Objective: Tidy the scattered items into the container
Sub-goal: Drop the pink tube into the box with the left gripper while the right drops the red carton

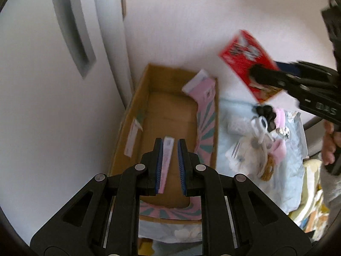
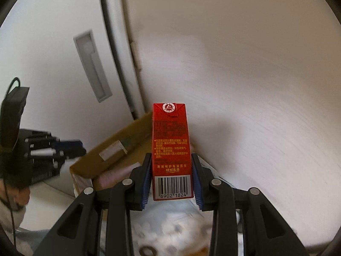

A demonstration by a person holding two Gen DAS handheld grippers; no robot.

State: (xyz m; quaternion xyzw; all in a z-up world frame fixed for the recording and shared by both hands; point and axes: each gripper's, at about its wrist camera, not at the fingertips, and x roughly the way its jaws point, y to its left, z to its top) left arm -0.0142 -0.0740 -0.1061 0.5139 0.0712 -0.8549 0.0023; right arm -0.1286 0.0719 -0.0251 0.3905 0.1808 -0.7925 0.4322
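Observation:
An open cardboard box [image 1: 136,115] with pink patterned flaps stands against the white wall. My left gripper [image 1: 170,147] is open above the box's near end; a slim pink-and-white packet [image 1: 166,162] rests against its left finger, apart from the right finger. My right gripper [image 2: 171,170] is shut on a red drink carton [image 2: 170,147], held upright in the air. In the left wrist view the carton [image 1: 245,57] hangs up at the right, past the box's far right corner. The box also shows in the right wrist view [image 2: 110,149], below left of the carton.
Right of the box, on a pale blue cloth [image 1: 234,111], lies a pile of small items: black hair tie [image 1: 265,111], white scissors [image 1: 260,128], pink fluffy pieces [image 1: 279,149], foil wrapper [image 1: 283,131]. A white door with a recessed handle [image 1: 72,27] stands at the left.

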